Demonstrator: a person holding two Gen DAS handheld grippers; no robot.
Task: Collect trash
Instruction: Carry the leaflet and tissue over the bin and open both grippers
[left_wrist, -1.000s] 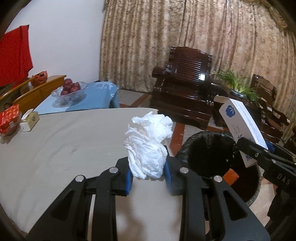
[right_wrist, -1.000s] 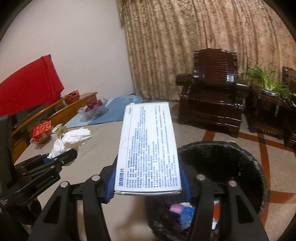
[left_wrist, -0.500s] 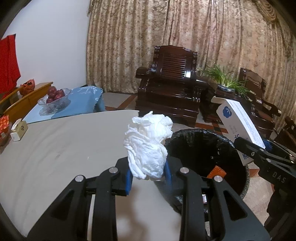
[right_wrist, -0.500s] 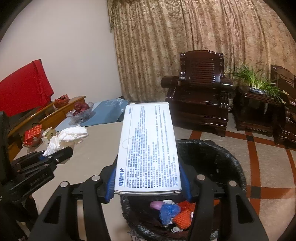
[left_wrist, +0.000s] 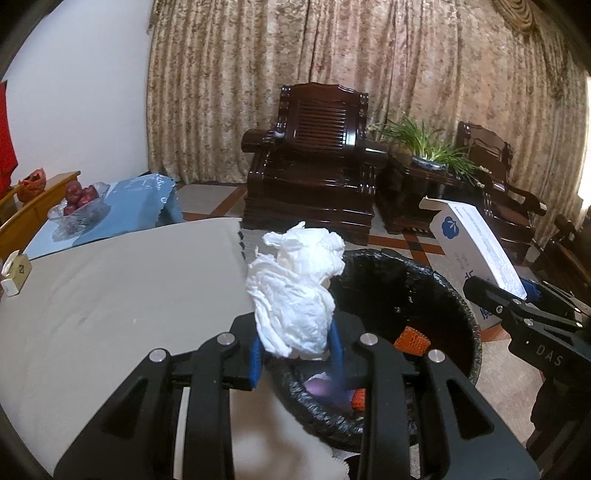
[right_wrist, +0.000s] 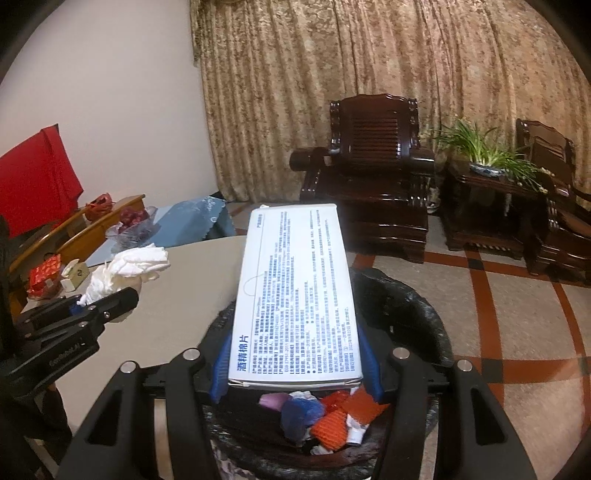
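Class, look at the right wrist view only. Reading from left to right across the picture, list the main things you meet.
red cloth → left gripper with crumpled tissue → white box in the right gripper, over the trash bin → dark wooden armchair → potted plant

Both tongs now sit farther over toward the black-lined trash bin (left_wrist: 454, 295) than a second ago. In the left wrist view the left tongs (left_wrist: 295, 356) have slid off the grey counter (left_wrist: 122, 295): the crumpled white tissue (left_wrist: 295, 295) they carry, earlier over the counter top, now hangs above the bin's near rim. In the right wrist view the right tongs (right_wrist: 293, 363) have come in over the bin mouth, so the white printed box (right_wrist: 295, 291) now covers its near side, and the coloured scraps (right_wrist: 325, 417) inside, barely seen before, show plainly beneath it.
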